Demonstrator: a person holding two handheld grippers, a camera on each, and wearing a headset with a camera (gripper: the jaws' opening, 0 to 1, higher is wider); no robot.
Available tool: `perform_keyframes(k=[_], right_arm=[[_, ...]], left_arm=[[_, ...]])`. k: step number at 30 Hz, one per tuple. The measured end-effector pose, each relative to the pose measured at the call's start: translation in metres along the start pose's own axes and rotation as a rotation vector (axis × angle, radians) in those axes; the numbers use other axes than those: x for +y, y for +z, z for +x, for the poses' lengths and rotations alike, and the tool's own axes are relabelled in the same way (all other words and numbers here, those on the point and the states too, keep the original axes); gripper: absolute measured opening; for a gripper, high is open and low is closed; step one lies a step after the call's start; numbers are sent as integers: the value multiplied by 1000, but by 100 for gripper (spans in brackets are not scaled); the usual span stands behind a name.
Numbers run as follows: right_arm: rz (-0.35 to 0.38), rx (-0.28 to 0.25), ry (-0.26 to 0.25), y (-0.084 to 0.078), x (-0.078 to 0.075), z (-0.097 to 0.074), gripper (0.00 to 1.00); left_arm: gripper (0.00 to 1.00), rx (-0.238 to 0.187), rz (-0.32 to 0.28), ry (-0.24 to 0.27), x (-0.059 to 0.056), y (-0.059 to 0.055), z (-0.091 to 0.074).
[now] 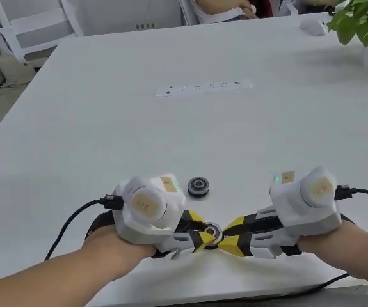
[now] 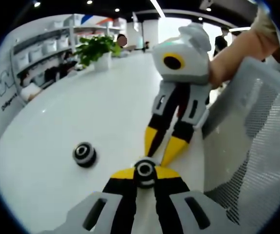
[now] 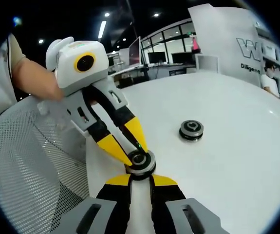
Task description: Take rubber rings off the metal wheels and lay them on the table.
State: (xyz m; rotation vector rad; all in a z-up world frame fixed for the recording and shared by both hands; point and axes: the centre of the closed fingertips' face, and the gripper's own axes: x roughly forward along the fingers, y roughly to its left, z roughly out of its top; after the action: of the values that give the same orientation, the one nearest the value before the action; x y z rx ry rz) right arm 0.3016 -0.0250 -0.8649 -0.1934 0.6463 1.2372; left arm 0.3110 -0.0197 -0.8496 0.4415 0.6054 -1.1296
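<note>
Wheel [image 1: 210, 231] at near edge is clamped by left gripper [image 1: 201, 235] and right gripper [image 1: 222, 235] alike, so hub should be held steady while rubber ring [image 3: 148, 168] is peeled.

in the head view, at 6 o'clock, the tips of the left tool [image 1: 201, 237] and right tool [image 1: 226, 240] cover most of the wheel [image 1: 211, 230]; whether its rubber ring is on, or the right tool grips it, cannot be told. at 1 o'clock the edge cuts the plant [image 1: 360, 23].

At table [image 1: 171, 141] edge, first wheel [image 1: 211, 231] — second wheel [image 1: 199, 185] behind, power strip [image 1: 203, 87] perhaps beyond.
</note>
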Motion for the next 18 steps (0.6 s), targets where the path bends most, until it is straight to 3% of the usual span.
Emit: perform_keyframes(k=[18], right_arm=[[29, 4, -9, -1, -3, -1, 2]], left_arm=[[14, -2, 1, 6, 1, 0, 0]])
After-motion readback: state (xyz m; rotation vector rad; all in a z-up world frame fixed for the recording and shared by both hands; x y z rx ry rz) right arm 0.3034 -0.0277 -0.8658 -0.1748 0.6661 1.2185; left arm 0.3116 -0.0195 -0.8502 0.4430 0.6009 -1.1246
